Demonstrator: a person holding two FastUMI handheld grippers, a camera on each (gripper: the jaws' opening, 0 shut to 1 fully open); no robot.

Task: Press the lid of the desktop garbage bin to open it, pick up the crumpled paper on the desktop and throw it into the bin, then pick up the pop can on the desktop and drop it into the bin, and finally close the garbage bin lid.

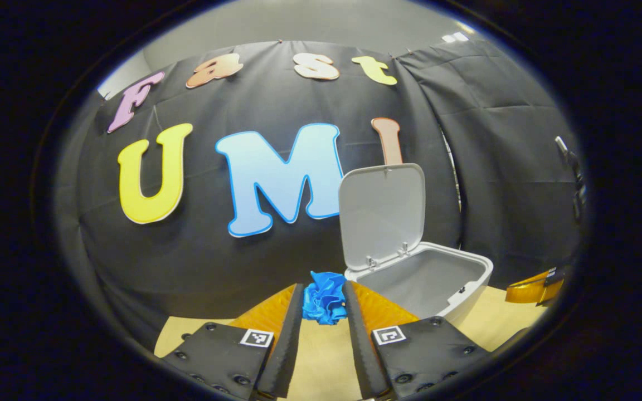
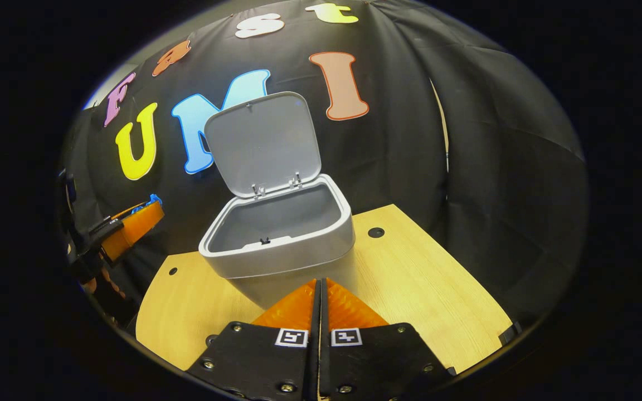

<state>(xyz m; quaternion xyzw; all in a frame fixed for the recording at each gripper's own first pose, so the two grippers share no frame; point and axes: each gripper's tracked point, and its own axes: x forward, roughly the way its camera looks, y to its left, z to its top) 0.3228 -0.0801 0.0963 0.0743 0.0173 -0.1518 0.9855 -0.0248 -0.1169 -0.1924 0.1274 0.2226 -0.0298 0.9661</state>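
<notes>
Blue crumpled paper point(image 1: 324, 298) sits clenched in my left tongs point(image 1: 325, 303), beside the grey plastic bin point(image 2: 276, 236), its lid point(image 2: 265, 142) upright. My right tongs point(image 2: 321, 292) are pressed together, empty, above the wooden bench point(image 2: 421, 284).

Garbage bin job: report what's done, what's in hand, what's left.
Done: the lid stands open above the bin, whose inside looks bare. In hand: the left gripper holds the blue crumpled paper between its fingers, beside the bin and not yet over it. The right gripper is shut and idle. Left: dropping the paper, binning the can, closing the lid.
</notes>
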